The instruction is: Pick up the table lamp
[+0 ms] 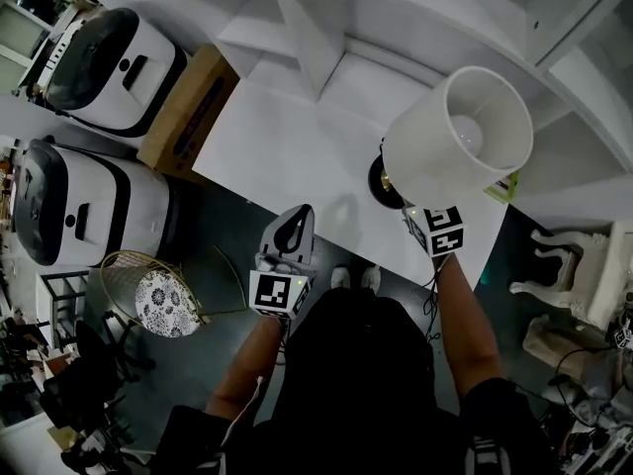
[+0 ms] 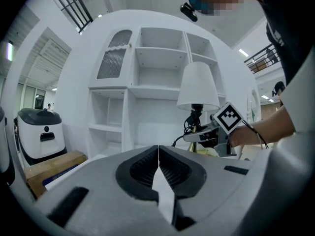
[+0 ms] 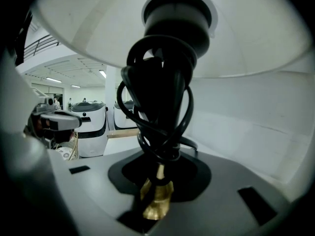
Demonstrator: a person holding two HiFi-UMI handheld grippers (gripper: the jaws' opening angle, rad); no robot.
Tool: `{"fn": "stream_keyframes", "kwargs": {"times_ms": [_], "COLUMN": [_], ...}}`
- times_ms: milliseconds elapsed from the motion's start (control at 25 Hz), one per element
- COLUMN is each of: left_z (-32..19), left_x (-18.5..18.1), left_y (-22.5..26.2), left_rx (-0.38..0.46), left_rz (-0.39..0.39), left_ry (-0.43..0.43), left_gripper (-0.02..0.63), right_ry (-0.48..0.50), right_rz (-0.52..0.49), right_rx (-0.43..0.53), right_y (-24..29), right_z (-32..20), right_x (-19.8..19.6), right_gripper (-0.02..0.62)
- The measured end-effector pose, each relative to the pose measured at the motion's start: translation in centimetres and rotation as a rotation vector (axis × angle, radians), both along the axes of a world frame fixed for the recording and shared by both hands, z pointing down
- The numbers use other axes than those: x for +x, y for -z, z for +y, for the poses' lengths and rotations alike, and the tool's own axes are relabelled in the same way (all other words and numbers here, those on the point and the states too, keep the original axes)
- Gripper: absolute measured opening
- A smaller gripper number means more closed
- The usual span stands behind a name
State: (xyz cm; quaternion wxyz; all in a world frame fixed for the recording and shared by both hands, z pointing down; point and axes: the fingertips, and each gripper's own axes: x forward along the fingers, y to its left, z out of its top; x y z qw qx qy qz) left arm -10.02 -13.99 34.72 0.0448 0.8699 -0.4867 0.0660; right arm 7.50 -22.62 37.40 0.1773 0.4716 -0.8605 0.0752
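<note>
The table lamp has a white shade (image 1: 465,137) (image 2: 198,86), a brass stem (image 3: 157,198) and a black cord coiled around the stem (image 3: 160,112). My right gripper (image 1: 407,209) (image 3: 157,181) is shut on the brass stem just under the shade and holds the lamp upright. The lamp's dark base (image 1: 382,181) shows over the right part of the white table (image 1: 287,156). My left gripper (image 1: 295,222) (image 2: 158,154) is shut with nothing in it and hovers at the table's front edge, left of the lamp. In the left gripper view the right gripper (image 2: 216,132) grips below the shade.
Two white-and-black machines (image 1: 109,67) (image 1: 79,206) and a cardboard box (image 1: 188,112) stand left of the table. A wire basket with a patterned disc (image 1: 163,300) sits on the floor. A white shelf unit (image 2: 157,82) rises behind the table. A white stool (image 1: 574,265) stands at right.
</note>
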Motion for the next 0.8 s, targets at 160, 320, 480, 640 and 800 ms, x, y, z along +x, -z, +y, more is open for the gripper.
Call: {"fn": "stream_keyframes", "kwargs": {"times_ms": [160, 320, 480, 640, 800], "left_z": [-0.4, -1.1, -1.2, -1.0, -0.3], "left_x": [0.1, 0.4, 1.1, 1.8, 1.7], "left_y": [0.2, 0.5, 1.0, 1.8, 2.3], "left_rx": [-0.003, -0.012, -0.01, 0.006, 0.009], "left_rz": [-0.003, 0.008, 0.015, 0.014, 0.015], "left_ry": [0.01, 0.029, 0.01, -0.006, -0.009], "left_gripper": [0.018, 0.018, 0.018, 0.018, 0.018], "right_ry": [0.009, 0.038, 0.05, 0.065, 0.079], "right_rz": [-0.003, 0.0, 0.001, 0.004, 0.019], "right_rx": [0.004, 0.024, 0.019, 0.011, -0.015], "right_y": [1.2, 3.1, 3.5, 3.3, 2.8], "right_z": [1.4, 2.4, 4.2, 5.7, 7.3], "right_x": [-0.2, -1.1, -1.8, -1.9, -2.1], "right_gripper": [0.1, 0.1, 0.1, 0.1, 0.1]}}
